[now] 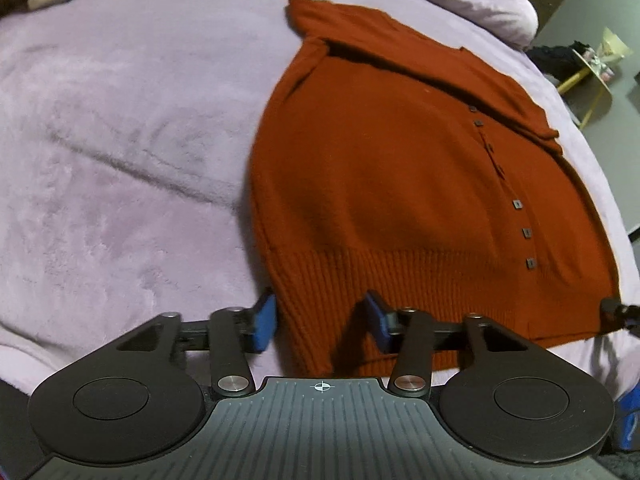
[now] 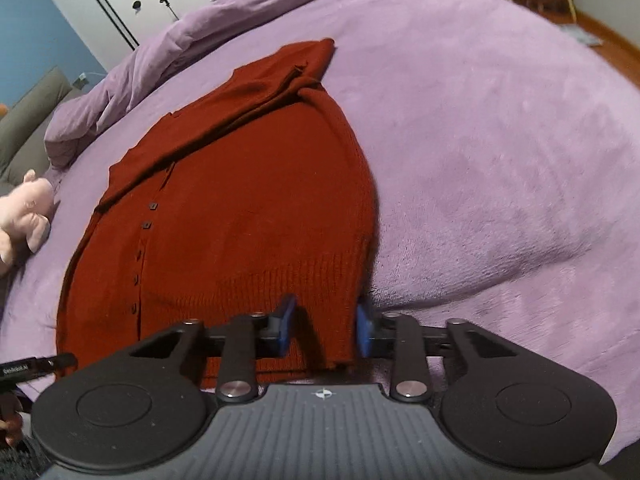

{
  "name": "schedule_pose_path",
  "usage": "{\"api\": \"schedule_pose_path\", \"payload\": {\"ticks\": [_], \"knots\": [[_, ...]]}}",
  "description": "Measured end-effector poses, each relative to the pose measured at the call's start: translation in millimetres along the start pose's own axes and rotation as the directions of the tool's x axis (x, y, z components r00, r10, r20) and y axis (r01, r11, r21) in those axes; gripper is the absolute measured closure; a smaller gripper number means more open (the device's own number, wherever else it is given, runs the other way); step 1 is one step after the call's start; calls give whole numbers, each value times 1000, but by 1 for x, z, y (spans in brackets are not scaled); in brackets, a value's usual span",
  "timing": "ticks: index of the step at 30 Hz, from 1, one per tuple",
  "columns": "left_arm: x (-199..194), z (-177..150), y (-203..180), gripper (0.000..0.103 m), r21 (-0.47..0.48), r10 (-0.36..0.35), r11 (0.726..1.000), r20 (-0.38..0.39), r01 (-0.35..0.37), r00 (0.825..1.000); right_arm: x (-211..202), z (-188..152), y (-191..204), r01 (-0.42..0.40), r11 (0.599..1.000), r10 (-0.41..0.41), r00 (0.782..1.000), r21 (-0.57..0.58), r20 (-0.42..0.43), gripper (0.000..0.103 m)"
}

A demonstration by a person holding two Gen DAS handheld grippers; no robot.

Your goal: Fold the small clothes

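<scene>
Nearest the lens in the left wrist view, the left claw (image 1: pixel 322 322) is spread wide, its blue pads on either side of the near left corner of the ribbed hem. In the right wrist view the right claw (image 2: pixel 326 326) is likewise spread, straddling the hem's near right corner without pinching it. Beneath everything lies the bed, covered by a lilac plush blanket (image 1: pixel 120 160). A rust-red knit cardigan (image 1: pixel 400 184) is laid flat on it, hem toward the cameras, sleeve folded across the far end, with dark square buttons (image 1: pixel 517 203) running down the front. A pink plush toy (image 2: pixel 28 216) sits at the left edge.
</scene>
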State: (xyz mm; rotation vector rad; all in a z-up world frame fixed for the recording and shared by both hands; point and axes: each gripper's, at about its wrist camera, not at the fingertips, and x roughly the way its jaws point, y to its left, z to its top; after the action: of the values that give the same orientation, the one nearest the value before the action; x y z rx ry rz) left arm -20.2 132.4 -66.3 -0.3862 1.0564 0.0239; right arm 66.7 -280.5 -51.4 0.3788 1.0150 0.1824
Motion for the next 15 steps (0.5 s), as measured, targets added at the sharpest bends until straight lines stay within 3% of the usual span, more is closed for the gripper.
{"api": "schedule_pose_path", "payload": {"ticks": [4, 7, 11, 15], "knots": [[0, 6, 8, 91, -4, -32, 999, -36, 32, 999, 7, 2, -10, -47, 996, 50, 998, 78, -36, 97], [-5, 14, 10, 95, -6, -68, 998, -21, 68, 997, 9, 5, -13, -85, 990, 90, 995, 108, -40, 98], [-29, 45, 4, 95, -25, -141, 989, 140, 146, 980, 2, 22, -18, -230, 955, 231, 973, 187, 18, 99], [-36, 90, -10, 96, 2, -97, 995, 281, 101, 955, 6, 64, -3, -269, 950, 253, 961, 160, 112, 99]]}}
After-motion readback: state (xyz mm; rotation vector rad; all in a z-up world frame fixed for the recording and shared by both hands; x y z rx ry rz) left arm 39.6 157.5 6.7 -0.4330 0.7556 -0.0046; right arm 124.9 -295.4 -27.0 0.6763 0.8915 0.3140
